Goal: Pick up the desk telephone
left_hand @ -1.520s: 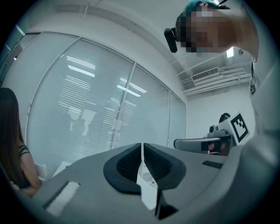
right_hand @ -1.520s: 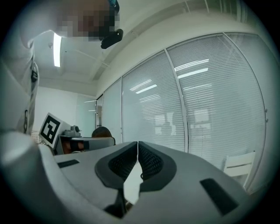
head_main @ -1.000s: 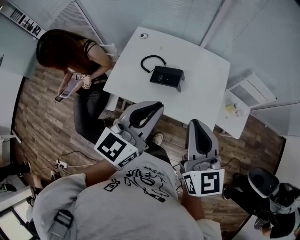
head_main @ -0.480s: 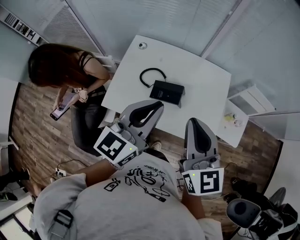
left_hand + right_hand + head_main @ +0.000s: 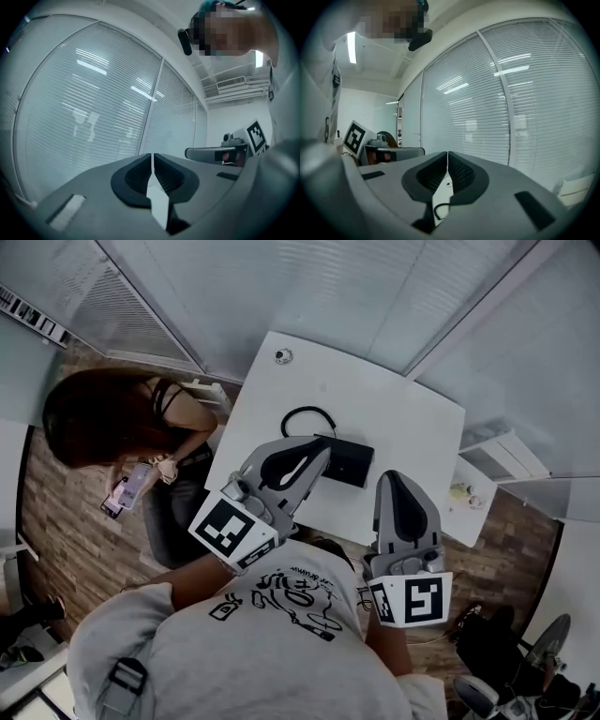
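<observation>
The jaws of both grippers are seen pressed together, with nothing held between them. The desk telephone is found near the middle of the white table, with its cord looped at its 10 o'clock. In the head view the telephone's 9 o'clock edge is overlapped by the left gripper. The right gripper is held at its 4 o'clock. A person is seated at the table's 9 o'clock.

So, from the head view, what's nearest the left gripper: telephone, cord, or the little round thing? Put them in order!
1. Desk telephone, right beside the left gripper.
2. Black cord, looped just beyond the telephone.
3. Little round thing, at the table's far corner.
</observation>
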`<state>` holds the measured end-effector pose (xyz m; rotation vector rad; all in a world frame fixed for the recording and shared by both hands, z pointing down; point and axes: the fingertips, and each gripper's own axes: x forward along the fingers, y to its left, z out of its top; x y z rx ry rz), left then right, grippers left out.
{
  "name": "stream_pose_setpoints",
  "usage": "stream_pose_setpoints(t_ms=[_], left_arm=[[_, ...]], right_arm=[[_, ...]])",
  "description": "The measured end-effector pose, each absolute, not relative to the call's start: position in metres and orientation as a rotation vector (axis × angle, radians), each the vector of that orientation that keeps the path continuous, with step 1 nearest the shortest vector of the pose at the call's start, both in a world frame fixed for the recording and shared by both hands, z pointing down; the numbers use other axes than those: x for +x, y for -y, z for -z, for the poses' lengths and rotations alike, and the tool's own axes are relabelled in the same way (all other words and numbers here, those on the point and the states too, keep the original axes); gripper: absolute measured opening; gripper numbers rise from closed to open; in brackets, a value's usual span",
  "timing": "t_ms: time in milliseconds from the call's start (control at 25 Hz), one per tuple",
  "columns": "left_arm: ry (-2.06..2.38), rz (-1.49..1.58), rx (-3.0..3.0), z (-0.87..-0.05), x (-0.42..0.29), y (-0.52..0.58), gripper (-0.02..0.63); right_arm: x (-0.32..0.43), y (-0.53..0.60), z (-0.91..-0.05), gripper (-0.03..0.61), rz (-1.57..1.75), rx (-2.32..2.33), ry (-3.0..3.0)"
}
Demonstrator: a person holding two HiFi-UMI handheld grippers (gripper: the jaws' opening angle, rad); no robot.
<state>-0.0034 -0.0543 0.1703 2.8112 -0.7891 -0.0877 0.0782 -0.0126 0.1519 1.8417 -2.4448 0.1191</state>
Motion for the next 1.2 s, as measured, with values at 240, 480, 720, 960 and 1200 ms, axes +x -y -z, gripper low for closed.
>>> stream_pose_setpoints(t_ms=[240,480,720,960,1200], left_arm=[[0.780,0.079,2.797,-0.172,-0.007,0.073,0.018],[0.791,0.060,2.772,-0.182,-0.004,0.080,0.018],[0.765,0.001,2.724,-0.216,0.001,0.087,0.021],[0.715,-0.098,2.621,-0.269,0.007,0.087,0.098],[0.714,-0.193,2.519,-0.333,0.008,0.089,0.117]], right_arm=[[0.076,0.033,-0.153,0.009,-0.132,1.841,2.435],[0.081,0.042,-0.158,0.009,-0.144,1.813,2.436],[0.088,0.047,-0.189,0.010,-0.212,1.773,2.412],[0.102,0.045,-0.239,0.012,-0.370,1.739,2.373],[0.119,0.042,-0.292,0.077,-0.497,1.715,2.309]])
